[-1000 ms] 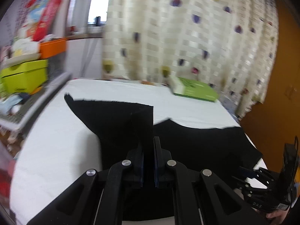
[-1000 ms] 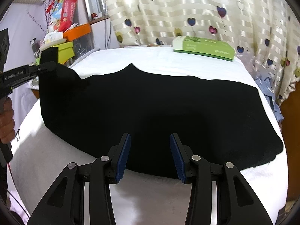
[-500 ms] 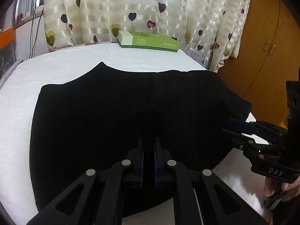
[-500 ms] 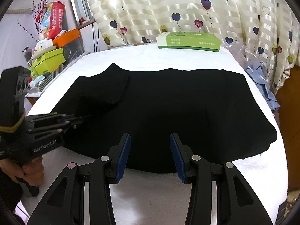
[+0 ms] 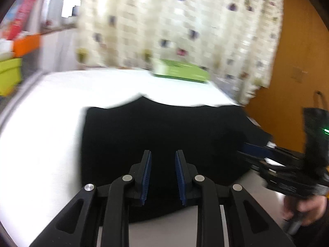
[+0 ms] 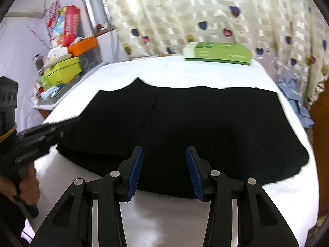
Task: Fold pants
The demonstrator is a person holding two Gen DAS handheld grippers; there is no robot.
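The black pants (image 6: pixel 195 123) lie folded and flat on the white-covered table (image 6: pixel 164 70). In the left wrist view the pants (image 5: pixel 164 135) fill the middle, and my left gripper (image 5: pixel 162 158) hovers open over their near edge, holding nothing. My right gripper (image 6: pixel 164 154) is open too, above the near edge of the cloth, its blue pads wide apart. The left gripper (image 6: pixel 67 123) enters the right wrist view from the left, at the pants' left edge. From the right side of the left wrist view the right gripper (image 5: pixel 246 150) reaches in at the pants' right edge.
A green box (image 6: pixel 218 53) lies at the far edge of the table by the heart-print curtain (image 6: pixel 205 14). Shelves with yellow-green and orange boxes (image 6: pixel 63 68) stand at the left. Blue cloth (image 6: pixel 296 105) hangs off the right side. A wooden cabinet (image 5: pixel 298 61) is at right.
My left gripper carried a lifted part of the pants over, laid it flat, then opened and let go. The right gripper stayed open near the front edge.
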